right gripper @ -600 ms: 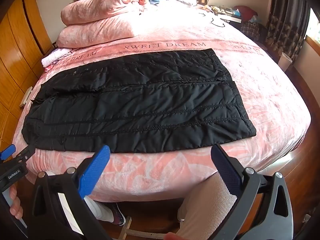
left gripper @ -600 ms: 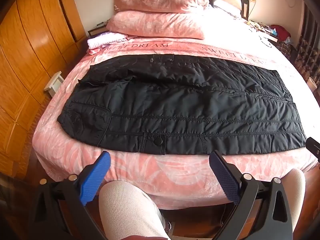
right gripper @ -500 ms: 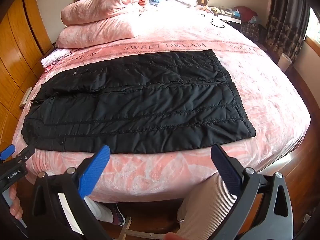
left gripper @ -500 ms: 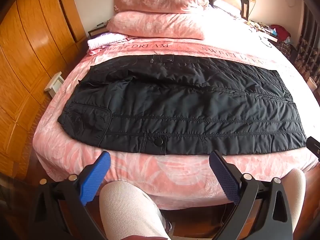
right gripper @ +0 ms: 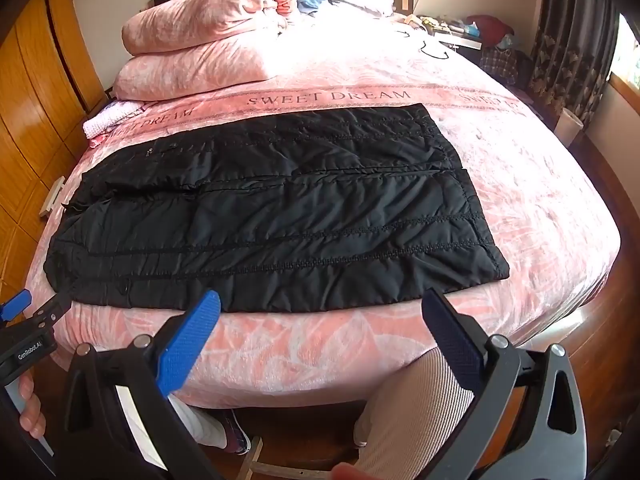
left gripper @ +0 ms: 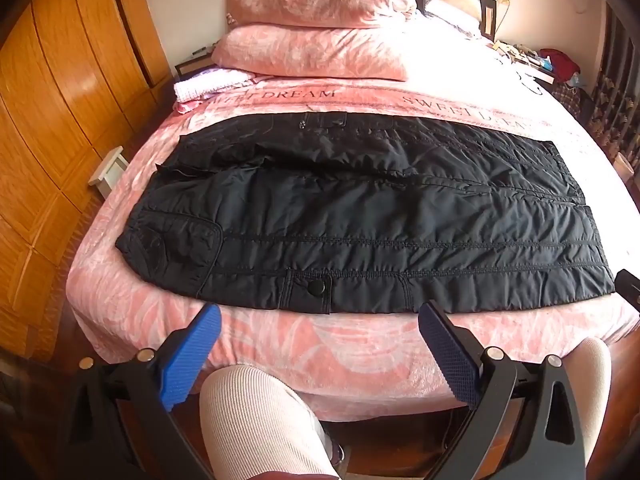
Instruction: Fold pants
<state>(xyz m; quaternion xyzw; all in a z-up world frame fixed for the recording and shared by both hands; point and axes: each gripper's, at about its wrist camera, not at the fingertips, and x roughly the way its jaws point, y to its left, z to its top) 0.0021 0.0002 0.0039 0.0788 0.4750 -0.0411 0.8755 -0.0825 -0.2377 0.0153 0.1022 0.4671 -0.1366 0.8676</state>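
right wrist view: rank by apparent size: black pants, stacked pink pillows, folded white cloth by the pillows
1. black pants, widest thing on the bed.
2. stacked pink pillows, clearly smaller in frame, but they lie farther off, so real size is unsure.
3. folded white cloth, smallest by far.

Bright daylight from window [right gripper: 628, 56] at right; bed [left gripper: 460, 92] far side glares white; fisheye edges bend, corners dark.

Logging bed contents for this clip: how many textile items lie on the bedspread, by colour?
Black: 1, the quilted pants, spread flat.
Pink: 2, the stacked pillows, upper on lower.
Pale lilac-white: 1, the folded cloth beside the lower pillow.
Total: 4. Items at the far headboard corner are too small to count.
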